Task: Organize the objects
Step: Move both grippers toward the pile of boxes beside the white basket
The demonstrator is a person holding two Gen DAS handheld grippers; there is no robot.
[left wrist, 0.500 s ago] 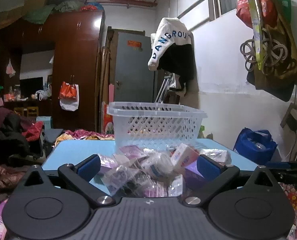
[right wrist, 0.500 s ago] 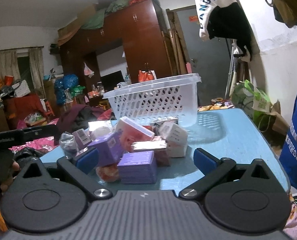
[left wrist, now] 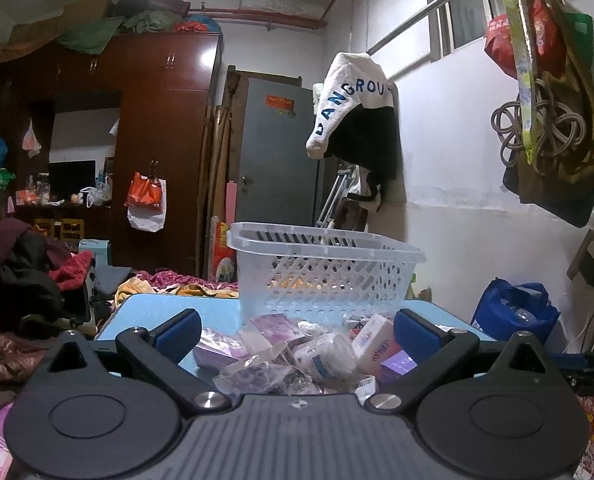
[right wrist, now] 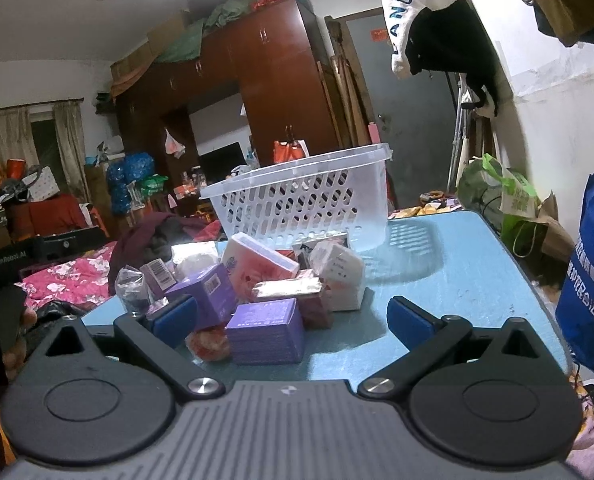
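- Packets and boxes (right wrist: 265, 300) lie heaped on your blue table (right wrist: 457, 272), just before the white basket (right wrist: 305, 204).
- Your left gripper (left wrist: 297, 330) gapes wide (nothing held).
- Your right gripper (right wrist: 293, 318) likewise, empty.

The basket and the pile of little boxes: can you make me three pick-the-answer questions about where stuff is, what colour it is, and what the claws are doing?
1. Where is the white basket?
A. behind the pile of boxes on the table
B. on the floor
C. on top of the wardrobe

2. What colour is the table?
A. red
B. light blue
C. black

3. What are the claws doing?
A. both shut on boxes
B. one holds the basket
C. both open, holding nothing

Answers:
1 A, the basket stands on the table past the pile of boxes.
2 B, the bare top is light blue.
3 C, the left claw and the right claw have their pads spread wide and grip nothing.
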